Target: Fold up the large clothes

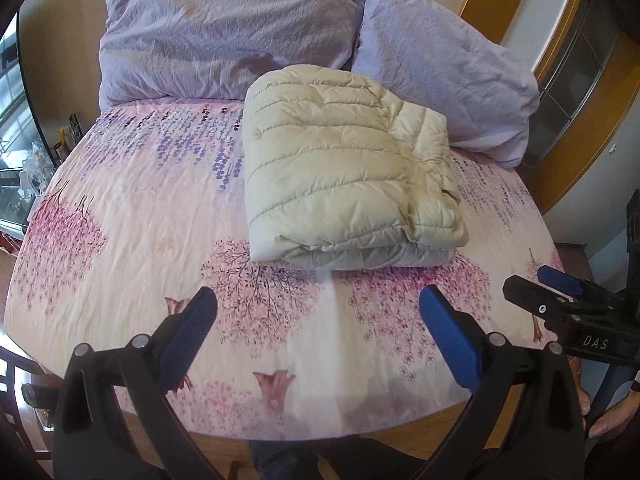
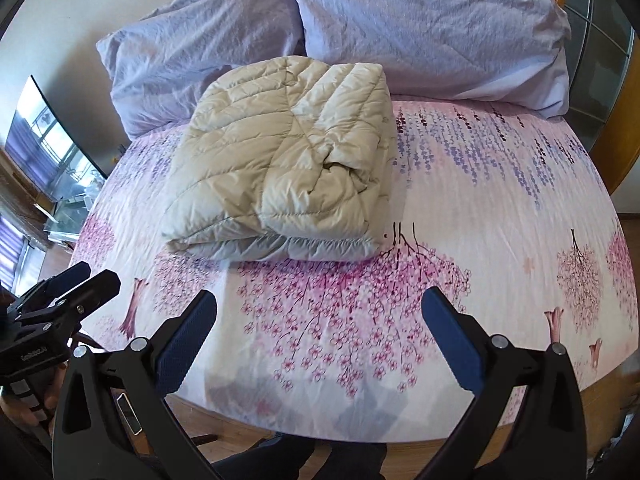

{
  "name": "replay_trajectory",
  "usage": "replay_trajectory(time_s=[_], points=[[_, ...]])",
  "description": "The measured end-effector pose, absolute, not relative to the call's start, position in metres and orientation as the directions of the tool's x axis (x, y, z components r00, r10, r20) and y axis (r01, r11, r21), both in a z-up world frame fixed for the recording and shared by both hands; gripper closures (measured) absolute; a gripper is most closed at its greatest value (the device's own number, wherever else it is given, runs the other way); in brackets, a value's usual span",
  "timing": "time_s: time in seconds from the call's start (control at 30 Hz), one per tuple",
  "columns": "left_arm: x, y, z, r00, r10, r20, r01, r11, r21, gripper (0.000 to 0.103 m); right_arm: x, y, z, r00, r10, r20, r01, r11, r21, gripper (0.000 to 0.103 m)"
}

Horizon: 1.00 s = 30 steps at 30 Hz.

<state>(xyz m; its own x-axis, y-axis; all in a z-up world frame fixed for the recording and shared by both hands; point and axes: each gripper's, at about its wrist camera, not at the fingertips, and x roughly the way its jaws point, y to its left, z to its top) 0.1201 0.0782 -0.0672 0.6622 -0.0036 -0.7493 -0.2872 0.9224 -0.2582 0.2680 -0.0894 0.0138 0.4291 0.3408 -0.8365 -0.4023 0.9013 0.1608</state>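
A cream quilted down jacket (image 1: 344,176) lies folded into a thick rectangular bundle on the bed, its near edge showing stacked layers. The right wrist view shows the same jacket (image 2: 288,168) left of centre, close to the pillows. My left gripper (image 1: 318,312) hovers open over the sheet in front of the bundle, nothing between its blue pads. My right gripper (image 2: 320,312) is open too, apart from the jacket, near the bed's front edge. Each gripper shows at the side of the other's view: the right one (image 1: 556,292), the left one (image 2: 76,284).
The bed sheet (image 1: 120,216) is pink with blossom trees and purple flowers. Two lilac pillows (image 1: 224,28) (image 1: 444,64) lean at the head. A wooden frame and window (image 1: 576,92) stand at the right, a glass table with clutter (image 2: 68,208) at the left. The person's legs (image 2: 304,460) are below the bed edge.
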Motion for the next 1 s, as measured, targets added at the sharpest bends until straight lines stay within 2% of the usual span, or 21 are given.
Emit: replay_trajectory(time_s=[1.0], points=[[0.094,0.067,-0.053,0.717,-0.049,-0.696,-0.245,0.916,-0.318,0.002,0.243,-0.088,0.02,0.451,0.383,-0.806,-0.388,0.897,0.209,0.001]])
